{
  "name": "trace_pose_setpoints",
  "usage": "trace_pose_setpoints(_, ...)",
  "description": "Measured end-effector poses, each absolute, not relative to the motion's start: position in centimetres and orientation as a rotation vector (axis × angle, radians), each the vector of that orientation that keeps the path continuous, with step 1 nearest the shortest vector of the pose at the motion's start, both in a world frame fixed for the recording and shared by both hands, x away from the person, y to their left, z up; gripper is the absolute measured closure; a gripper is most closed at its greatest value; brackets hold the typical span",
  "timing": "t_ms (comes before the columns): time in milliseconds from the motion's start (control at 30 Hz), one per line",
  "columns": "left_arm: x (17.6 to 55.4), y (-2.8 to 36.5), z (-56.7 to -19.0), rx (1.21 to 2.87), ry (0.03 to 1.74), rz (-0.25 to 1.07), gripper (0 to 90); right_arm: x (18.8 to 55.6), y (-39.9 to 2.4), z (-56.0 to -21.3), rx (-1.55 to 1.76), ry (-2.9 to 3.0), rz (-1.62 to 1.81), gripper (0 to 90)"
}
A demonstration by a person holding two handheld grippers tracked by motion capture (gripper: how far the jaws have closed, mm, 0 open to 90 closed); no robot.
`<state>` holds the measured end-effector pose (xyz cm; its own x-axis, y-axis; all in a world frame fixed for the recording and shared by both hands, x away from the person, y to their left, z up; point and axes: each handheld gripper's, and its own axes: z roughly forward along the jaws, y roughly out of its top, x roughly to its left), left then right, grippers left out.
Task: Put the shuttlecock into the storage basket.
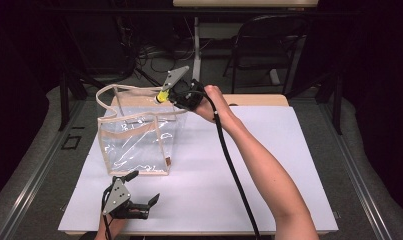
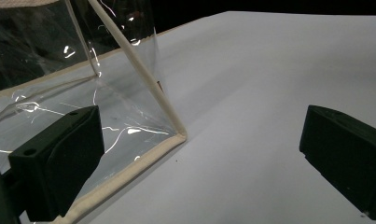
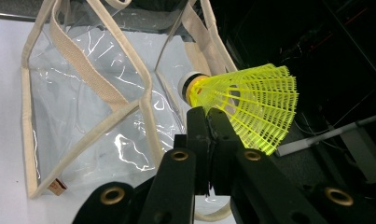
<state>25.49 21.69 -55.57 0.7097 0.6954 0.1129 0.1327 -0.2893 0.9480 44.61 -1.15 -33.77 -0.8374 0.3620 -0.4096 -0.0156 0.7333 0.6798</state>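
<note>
The yellow shuttlecock (image 3: 244, 105) is sitting in the right gripper (image 3: 208, 116). The two black jaws are pressing together on the edge of its net skirt and pinching it. Its white tip with a dark ring is pointing toward the bag. In the high view the shuttlecock (image 1: 162, 95) is hanging in the air over the far right corner of the clear bag (image 1: 139, 142), right by its open top, and the right gripper (image 1: 171, 96) is pointing at the bag from the right.

The clear bag is standing up on the white table top (image 1: 269, 165). It is see-through plastic with cream cloth edges, and its cream handles (image 1: 109, 92) are looping up over the top. A little brown tag (image 1: 167, 161) is sticking to the near right edge.

The left gripper (image 1: 141, 190) is resting low near the front edge of the table, just beside the near side of the bag. Its jaws are spreading wide apart and holding nothing. In the left gripper view, the bottom corner of the bag (image 2: 178, 135) is lying between the two jaws, closer to the left one.

A dark chair (image 1: 269, 45) is standing far behind the table.
</note>
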Motion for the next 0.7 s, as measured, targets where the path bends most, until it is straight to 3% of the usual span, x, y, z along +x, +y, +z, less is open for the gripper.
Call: trace_pose_setpoints(700, 25.47, 21.69, -55.57, 1.811, 0.652, 0.634, 0.0, 45.1, -0.26, -34.49, 0.275, 2.451, 0.905, 89.1)
